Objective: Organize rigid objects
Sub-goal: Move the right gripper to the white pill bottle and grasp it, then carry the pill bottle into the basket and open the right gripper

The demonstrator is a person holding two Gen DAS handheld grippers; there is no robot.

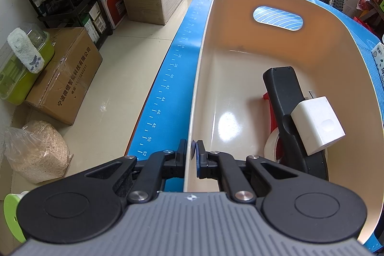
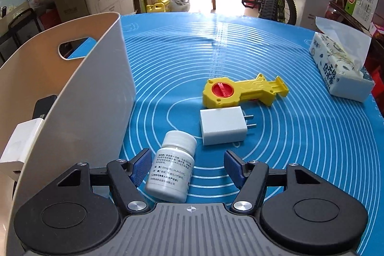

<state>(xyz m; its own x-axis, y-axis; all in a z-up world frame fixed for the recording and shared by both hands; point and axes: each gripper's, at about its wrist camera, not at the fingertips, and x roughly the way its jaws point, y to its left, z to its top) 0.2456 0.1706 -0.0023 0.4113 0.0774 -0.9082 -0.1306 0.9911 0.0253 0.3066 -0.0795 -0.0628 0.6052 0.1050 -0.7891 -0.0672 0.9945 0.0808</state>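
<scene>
Your left gripper (image 1: 191,150) pinches the bin (image 1: 204,59) wall, its fingers pressed on the rim; your right gripper (image 2: 187,166) has its fingers spread around the lying bottle (image 2: 171,169) on the bench (image 2: 300,136), not gripping; a charger (image 2: 224,128) and yellow toy (image 2: 242,94) lie beyond.

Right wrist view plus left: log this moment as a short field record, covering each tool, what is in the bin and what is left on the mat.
left tool: shut on bin rim
right tool: open, around lying pill bottle
in bin: black remote, white charger, tape roll, red item
on mat: pill bottle, white plug adapter, yellow toy, tissue pack
</scene>
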